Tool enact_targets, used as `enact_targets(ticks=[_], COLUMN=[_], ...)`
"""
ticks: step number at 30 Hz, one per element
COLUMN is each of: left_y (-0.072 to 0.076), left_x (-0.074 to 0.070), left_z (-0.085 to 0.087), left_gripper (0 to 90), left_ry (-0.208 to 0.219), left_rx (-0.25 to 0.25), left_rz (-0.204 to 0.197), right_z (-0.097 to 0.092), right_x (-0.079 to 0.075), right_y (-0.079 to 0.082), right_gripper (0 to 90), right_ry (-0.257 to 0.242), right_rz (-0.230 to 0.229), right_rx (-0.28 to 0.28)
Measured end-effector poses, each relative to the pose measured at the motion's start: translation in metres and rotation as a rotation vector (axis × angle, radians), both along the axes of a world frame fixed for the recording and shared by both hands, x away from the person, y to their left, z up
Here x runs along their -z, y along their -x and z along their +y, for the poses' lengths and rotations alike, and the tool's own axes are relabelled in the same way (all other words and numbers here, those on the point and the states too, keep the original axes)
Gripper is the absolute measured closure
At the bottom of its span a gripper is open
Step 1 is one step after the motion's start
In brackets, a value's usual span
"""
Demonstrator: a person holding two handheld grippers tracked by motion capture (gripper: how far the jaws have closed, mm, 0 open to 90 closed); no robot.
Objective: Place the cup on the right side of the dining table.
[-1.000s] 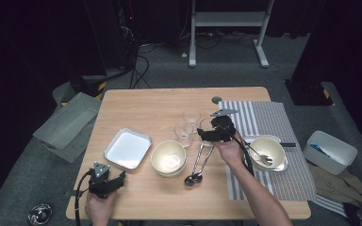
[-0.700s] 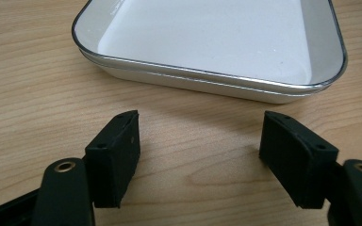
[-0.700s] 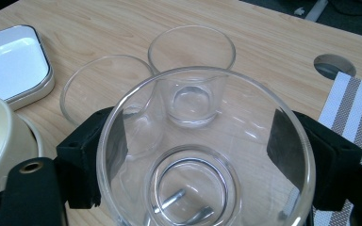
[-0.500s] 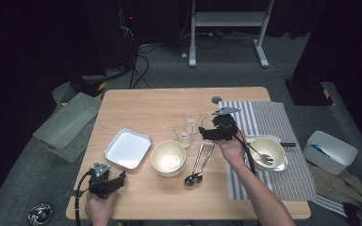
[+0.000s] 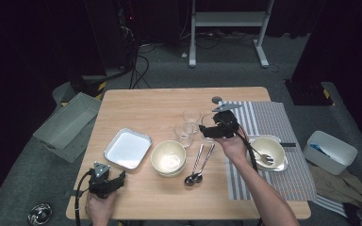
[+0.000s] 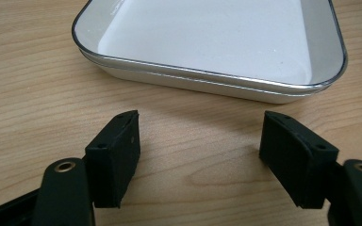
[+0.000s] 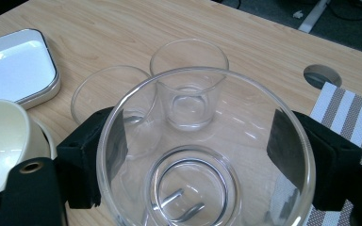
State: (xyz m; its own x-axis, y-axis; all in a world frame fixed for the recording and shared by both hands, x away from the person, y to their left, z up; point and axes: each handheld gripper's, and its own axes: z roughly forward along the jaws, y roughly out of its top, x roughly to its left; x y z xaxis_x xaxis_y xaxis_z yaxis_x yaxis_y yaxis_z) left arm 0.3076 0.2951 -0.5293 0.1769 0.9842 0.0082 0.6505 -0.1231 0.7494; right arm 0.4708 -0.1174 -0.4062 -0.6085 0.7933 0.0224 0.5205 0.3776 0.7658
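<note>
My right gripper [image 5: 204, 130] [image 7: 193, 150] is near the table's middle, with its jaws pressed against both sides of a clear glass tumbler [image 5: 208, 123] [image 7: 202, 202]. Two more glasses [image 7: 188, 89] [image 7: 106, 94] stand just beyond it, and in the high view they are to its left [image 5: 191, 116] [image 5: 184, 133]. My left gripper [image 5: 120, 178] [image 6: 200, 141] rests low over the wood at the front left. It is open and holds nothing. A white rectangular tray [image 5: 127, 149] [image 6: 207, 37] lies just ahead of it.
A cream bowl [image 5: 168, 157] [image 7: 4, 141] sits mid-table with two spoons [image 5: 198, 162] to its right. On the striped mat [image 5: 268, 122] [image 7: 344, 108] is another bowl [image 5: 266, 150] with cutlery in it. A cable hole [image 5: 216, 100] is behind the glasses. Bins stand on the floor at both sides.
The right gripper has edged slightly farther away around the glass. The left gripper has stayed put.
</note>
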Motion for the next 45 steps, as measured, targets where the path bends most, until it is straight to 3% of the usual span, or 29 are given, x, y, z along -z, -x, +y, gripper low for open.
enact_targets(ticks=[17, 32, 45], left_y=[0.0, 0.0, 0.0], left_x=[0.0, 0.0, 0.0], left_z=[0.0, 0.0, 0.0], left_gripper=[29.8, 29.8, 29.8], left_ry=[0.003, 0.003, 0.004], left_rx=[-0.004, -0.005, -0.005], left_rz=[0.002, 0.002, 0.001], right_z=[0.0, -0.023, -0.037], right_x=[-0.02, -0.034, -0.035], right_y=[-0.005, -0.013, -0.018], right_gripper=[18.1, 18.1, 18.1], right_ry=[0.0, -0.022, -0.039], right_rz=[-0.003, -0.006, 0.001], right_rx=[-0.011, 0.023, 0.049])
